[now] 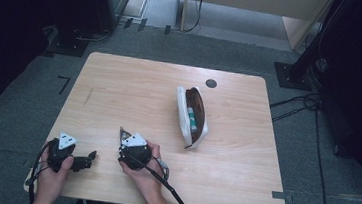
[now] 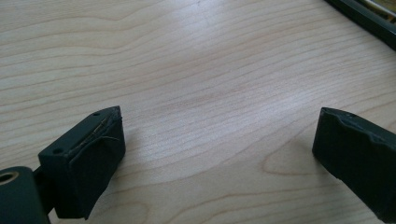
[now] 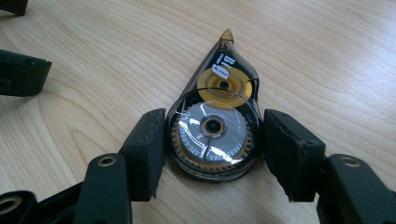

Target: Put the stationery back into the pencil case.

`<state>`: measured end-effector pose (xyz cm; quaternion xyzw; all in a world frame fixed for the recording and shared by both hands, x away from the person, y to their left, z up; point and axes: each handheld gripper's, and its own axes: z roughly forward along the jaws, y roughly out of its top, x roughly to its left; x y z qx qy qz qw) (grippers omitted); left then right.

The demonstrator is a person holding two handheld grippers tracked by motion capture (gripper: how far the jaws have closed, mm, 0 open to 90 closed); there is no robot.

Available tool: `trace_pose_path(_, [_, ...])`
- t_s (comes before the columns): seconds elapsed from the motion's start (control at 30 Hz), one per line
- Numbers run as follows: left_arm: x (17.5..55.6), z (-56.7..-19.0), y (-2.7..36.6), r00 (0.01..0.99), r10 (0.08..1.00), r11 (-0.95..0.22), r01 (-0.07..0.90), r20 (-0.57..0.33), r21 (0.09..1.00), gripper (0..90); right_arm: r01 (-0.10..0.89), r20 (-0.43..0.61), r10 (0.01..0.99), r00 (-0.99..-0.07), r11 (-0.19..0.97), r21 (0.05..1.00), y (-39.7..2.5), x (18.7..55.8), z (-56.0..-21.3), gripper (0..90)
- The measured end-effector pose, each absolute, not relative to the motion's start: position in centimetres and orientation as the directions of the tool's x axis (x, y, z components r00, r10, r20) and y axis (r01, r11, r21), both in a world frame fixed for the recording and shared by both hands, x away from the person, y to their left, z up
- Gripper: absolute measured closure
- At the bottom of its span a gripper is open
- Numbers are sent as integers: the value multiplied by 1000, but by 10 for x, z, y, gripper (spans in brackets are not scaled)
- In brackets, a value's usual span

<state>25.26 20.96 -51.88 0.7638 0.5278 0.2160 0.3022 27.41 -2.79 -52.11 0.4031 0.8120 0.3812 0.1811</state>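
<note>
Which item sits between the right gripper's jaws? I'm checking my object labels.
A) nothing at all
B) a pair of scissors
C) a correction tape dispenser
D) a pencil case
C: in the right gripper view, the right gripper has its jaws closed against both sides of the clear teardrop-shaped correction tape dispenser, whose reels show as it lies flat on the table.

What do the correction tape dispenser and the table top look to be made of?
Correction tape dispenser: clear, dark-tinted glossy plastic, by the look of it; its wheels and gear show through the shell. Table top: pale wood grain with a smooth, faintly shiny finish, probably laminate rather than solid wood.
</note>
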Motion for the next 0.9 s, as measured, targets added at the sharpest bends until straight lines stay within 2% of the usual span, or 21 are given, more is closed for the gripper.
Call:
trace_pose_path(0.3, [253,-519,209,349,937,-258,675,9,691,27,515,10,785,-620,397,760,-40,268,-520,414])
trace_pose_path(0.9, [253,-519,210,351,936,-261,676,11,689,27,491,-4,759,-651,425,760,-96,244,-520,414])
